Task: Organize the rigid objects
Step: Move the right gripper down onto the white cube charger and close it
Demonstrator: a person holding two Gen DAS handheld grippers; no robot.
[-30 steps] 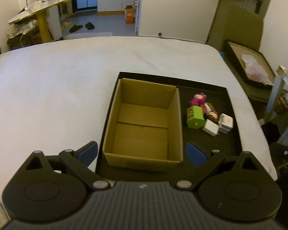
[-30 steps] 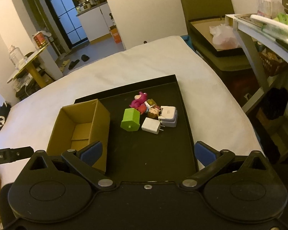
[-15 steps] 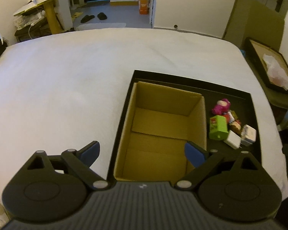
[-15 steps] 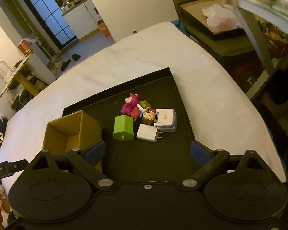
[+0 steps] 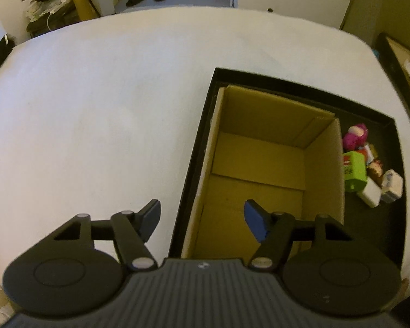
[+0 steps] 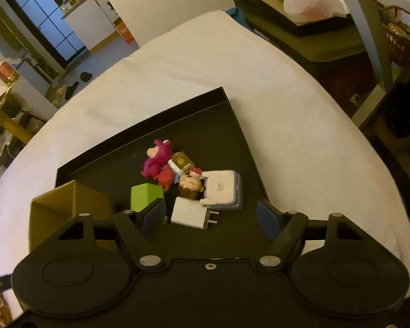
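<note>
On tray (image 6: 240, 125): cardboard box (image 5: 262, 169) at left edge, small items right of it.
Left tool (image 5: 202, 220): spread, over box's near-left wall, holding nothing.
Right tool (image 6: 211, 216): spread, above white charger (image 6: 190, 213), beside green block (image 6: 143, 195).

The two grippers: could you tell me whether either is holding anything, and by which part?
Nothing is held: left gripper and right gripper are both open.

A shallow black tray (image 5: 202, 147) lies on the white bed (image 5: 95, 109). An open brown cardboard box (image 5: 259, 164) stands in the tray's left part. To the right of the box, a green block (image 6: 145, 196), a pink plush toy (image 6: 155, 161), a white plug charger (image 6: 190, 213) and a white adapter (image 6: 222, 190) lie close together.
</note>
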